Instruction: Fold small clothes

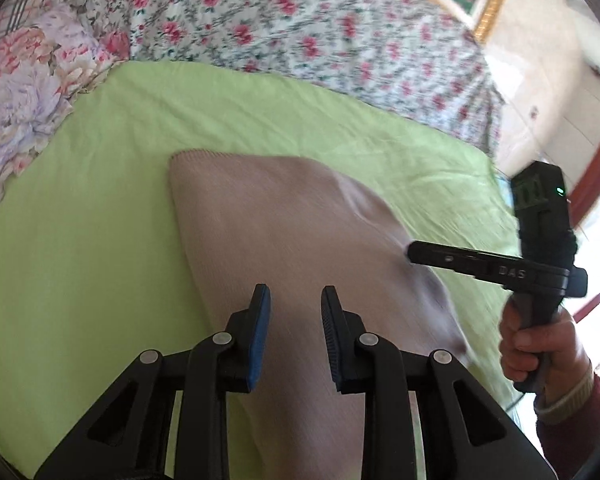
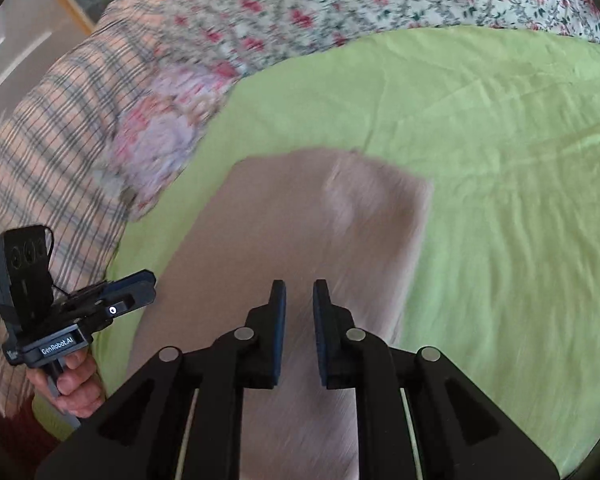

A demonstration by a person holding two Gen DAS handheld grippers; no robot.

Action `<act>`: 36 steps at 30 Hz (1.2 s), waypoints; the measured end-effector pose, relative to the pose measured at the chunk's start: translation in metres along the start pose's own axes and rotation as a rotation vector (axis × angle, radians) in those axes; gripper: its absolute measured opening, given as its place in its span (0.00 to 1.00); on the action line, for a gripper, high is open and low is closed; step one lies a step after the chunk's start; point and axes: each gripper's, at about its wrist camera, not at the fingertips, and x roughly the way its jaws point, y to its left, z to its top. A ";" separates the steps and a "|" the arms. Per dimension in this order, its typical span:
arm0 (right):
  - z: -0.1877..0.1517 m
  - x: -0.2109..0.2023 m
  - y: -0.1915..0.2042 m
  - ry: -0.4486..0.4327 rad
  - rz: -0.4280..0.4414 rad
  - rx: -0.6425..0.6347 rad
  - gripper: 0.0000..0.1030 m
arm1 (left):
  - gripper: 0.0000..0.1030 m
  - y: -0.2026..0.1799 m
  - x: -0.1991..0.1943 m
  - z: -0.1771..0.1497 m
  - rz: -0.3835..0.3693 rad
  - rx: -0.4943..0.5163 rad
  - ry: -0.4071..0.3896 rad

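Note:
A pinkish-beige knit garment (image 1: 276, 220) lies folded flat on a light green sheet (image 1: 80, 260). My left gripper (image 1: 295, 296) hovers over its near part, blue pads apart, nothing between them. In the right wrist view the same garment (image 2: 284, 220) shows a raised crease near its far right corner. My right gripper (image 2: 299, 286) hangs over it, jaws a narrow gap apart and empty. From the left wrist view the right gripper (image 1: 414, 250) is side-on at the garment's right edge, held by a hand (image 1: 528, 340). The left gripper (image 2: 148, 278) sits at the garment's left edge.
A floral quilt (image 1: 300, 28) is bunched along the far side of the green sheet (image 2: 500, 200). A plaid cover (image 2: 40, 168) and a large-flower pillow (image 1: 16, 120) lie at the left. A gold picture frame (image 1: 488, 8) hangs on the wall behind.

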 end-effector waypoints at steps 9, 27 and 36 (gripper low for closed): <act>-0.063 0.009 -0.009 0.100 -0.111 -0.030 0.14 | 0.27 -0.011 0.001 -0.056 0.016 0.002 0.074; -0.088 -0.010 -0.011 0.075 -0.177 -0.033 0.14 | 0.30 -0.015 0.000 -0.100 0.060 0.036 0.139; -0.091 -0.022 -0.014 0.062 -0.180 0.013 0.14 | 0.32 -0.016 -0.004 -0.094 0.062 0.005 0.150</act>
